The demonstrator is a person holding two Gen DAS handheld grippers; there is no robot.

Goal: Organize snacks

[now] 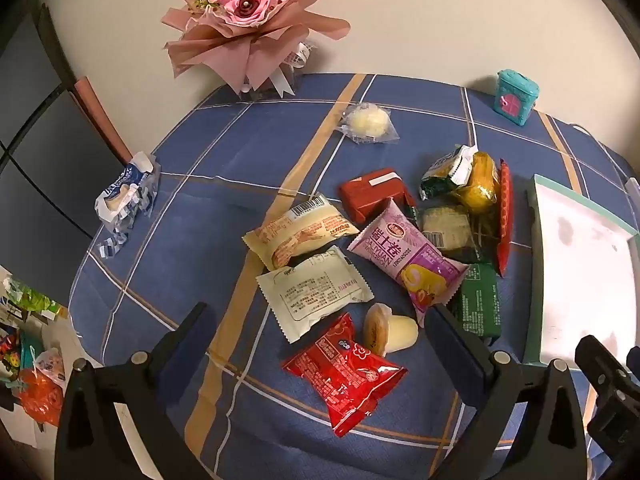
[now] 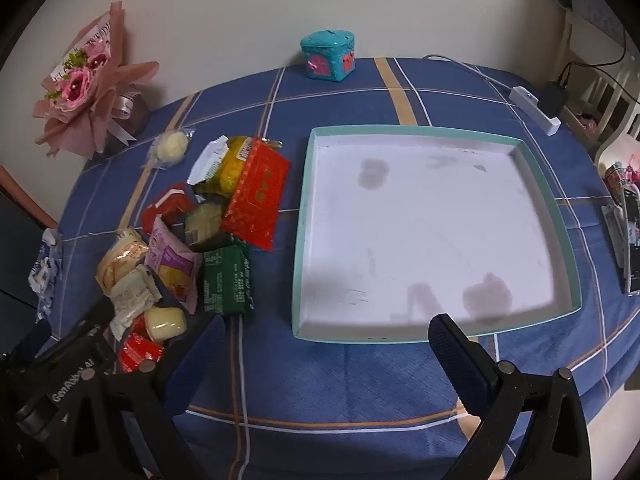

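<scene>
I see matt woven cloth [image 2: 340, 380], blue plaid | glossy crinkled foil on red pack [image 1: 346, 372] | smooth shiny film on purple pack [image 1: 408, 256] | tray [image 2: 560, 216] looks matt card, scuffed white floor | my fingers [image 2: 460, 352] matt black plastic, ribbed pads | bouquet [image 1: 248, 32] in matt pink paper

Ahead of me a pink rose bouquet [image 1: 246, 20] in paper wrap leans against the cream wall [image 1: 440, 20], at the far edge of the blue plaid tablecloth [image 1: 224, 152]. A small teal box [image 2: 329, 55] with pink trim stands by the wall. A white power strip [image 2: 534, 108] lies at the cloth's right edge.
</scene>
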